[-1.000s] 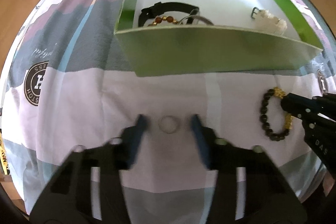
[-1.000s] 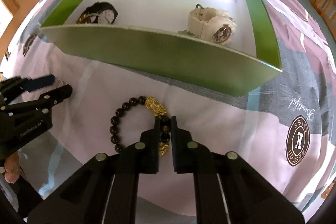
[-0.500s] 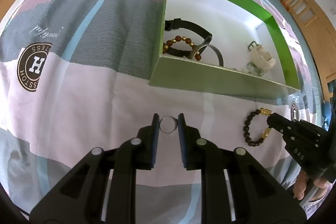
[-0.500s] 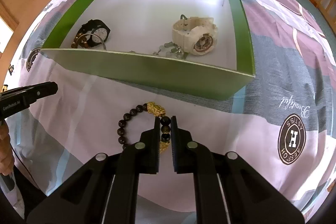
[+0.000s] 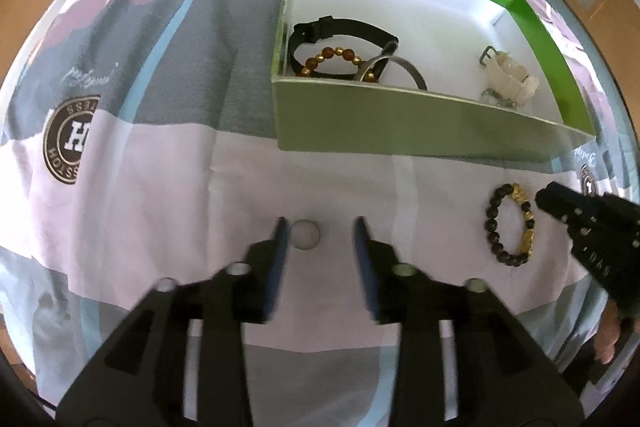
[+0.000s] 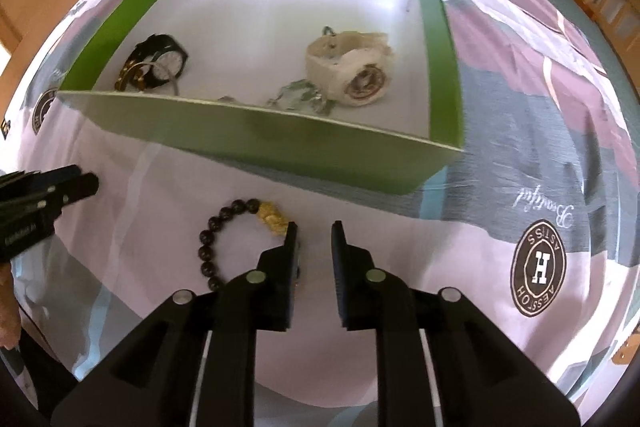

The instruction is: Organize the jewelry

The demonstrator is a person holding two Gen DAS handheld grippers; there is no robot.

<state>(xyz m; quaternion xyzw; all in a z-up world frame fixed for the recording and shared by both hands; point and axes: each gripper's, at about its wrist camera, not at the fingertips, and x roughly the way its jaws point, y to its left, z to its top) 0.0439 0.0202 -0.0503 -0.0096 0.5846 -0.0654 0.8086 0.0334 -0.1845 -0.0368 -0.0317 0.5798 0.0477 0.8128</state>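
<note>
Ring between spread left hand-held gripper jaws, nearer left finger

- The right gripper is hovering over a patterned bedspread, jaws apart.
- A dark beaded bracelet is lying just beside its left finger.
- A green box is holding a white watch and a black watch.

Thin silver ring lies flat on the bedspread, short of the green box. Black-bead bracelet w/ gold charms lies flat in a loop, also outside, near the box's front wall. Box is open-topped w/ white floor; inside: black watch + amber-bead bracelet at one end, white watch at the other.
</note>
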